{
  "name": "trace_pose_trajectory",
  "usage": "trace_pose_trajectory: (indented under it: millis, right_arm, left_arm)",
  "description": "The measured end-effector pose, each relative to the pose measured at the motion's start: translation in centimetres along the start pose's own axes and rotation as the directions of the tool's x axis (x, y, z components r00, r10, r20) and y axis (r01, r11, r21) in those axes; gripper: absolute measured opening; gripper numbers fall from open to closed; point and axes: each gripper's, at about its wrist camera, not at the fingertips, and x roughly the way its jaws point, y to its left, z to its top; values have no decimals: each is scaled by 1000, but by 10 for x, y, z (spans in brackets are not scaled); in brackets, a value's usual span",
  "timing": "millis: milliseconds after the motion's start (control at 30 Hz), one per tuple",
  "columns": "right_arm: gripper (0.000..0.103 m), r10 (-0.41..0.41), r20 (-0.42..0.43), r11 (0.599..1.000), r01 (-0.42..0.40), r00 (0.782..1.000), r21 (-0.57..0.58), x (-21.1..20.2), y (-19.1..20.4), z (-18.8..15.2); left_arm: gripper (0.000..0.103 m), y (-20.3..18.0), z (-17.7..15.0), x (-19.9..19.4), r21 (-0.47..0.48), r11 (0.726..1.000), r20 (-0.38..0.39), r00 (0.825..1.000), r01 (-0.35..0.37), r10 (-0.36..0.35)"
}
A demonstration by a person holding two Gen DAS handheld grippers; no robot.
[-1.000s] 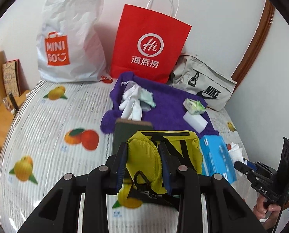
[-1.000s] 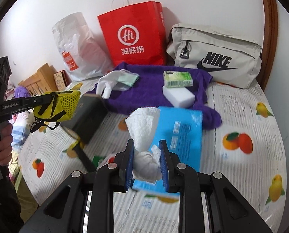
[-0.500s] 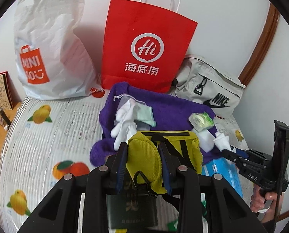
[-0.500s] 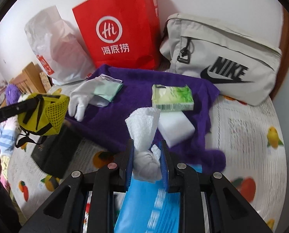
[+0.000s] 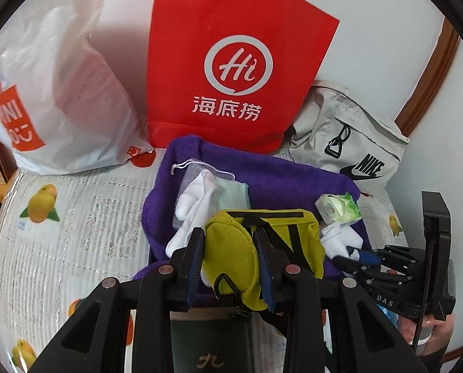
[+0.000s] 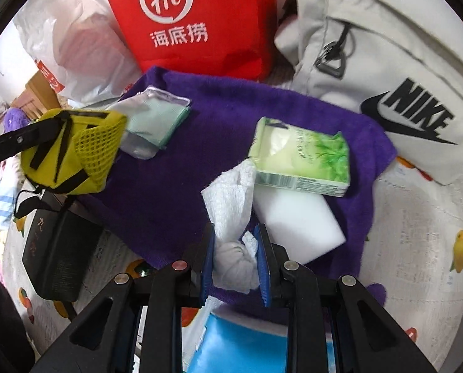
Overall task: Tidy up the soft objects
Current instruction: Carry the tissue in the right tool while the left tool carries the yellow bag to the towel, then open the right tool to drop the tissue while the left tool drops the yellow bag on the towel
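Observation:
My left gripper is shut on a yellow pouch with black straps, held above the near edge of a purple towel. The pouch also shows in the right wrist view. My right gripper is shut on a white cloth, held over the towel next to a white sponge and a green tissue pack. The right gripper also shows in the left wrist view. White gloves and a pale green packet lie on the towel.
A red paper bag, a white plastic bag and a beige Nike bag stand against the wall behind the towel. A dark box and a blue pack lie on the fruit-print bedcover.
Both grippers have moved forward toward the purple towel with their loads. The white cloth is now above the towel beside the sponge, and the yellow pouch is over the towel's near edge.

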Motion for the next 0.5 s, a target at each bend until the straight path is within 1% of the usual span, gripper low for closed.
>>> trace_pose_trajectory:
  millis: [133, 200, 267, 333, 367, 400, 467, 500]
  right_arm:
    - [25, 0, -29, 1000, 0, 1000, -13, 10, 2, 3]
    - [28, 3, -44, 1000, -4, 999, -14, 15, 2, 4]
    - [30, -6, -31, 1000, 5, 999, -28, 14, 2, 5]
    - [39, -7, -19, 999, 6, 1000, -42, 13, 3, 6]
    - [46, -1, -15, 999, 0, 1000, -46, 11, 3, 6]
    - [50, 9, -6, 999, -9, 1000, -48, 9, 3, 5]
    - [54, 16, 5, 998, -16, 1000, -54, 5, 4, 5]
    - [54, 13, 10, 998, -12, 1000, -58, 3, 4, 4]
  left_arm:
    - [30, -2, 6, 17, 10, 1000, -25, 1000, -19, 19]
    - [30, -5, 7, 26, 17, 999, -39, 999, -29, 30]
    - [30, -8, 10, 38, 24, 999, -61, 997, -38, 39]
    - [30, -10, 12, 44, 32, 999, -72, 997, -36, 38]
    - [30, -11, 13, 48, 37, 999, -77, 996, -37, 40]
    - [30, -13, 15, 52, 39, 998, -82, 996, -40, 43]
    - [30, -15, 16, 58, 45, 998, -87, 995, -36, 40]
    - [30, -16, 16, 62, 53, 998, -91, 995, -41, 46]
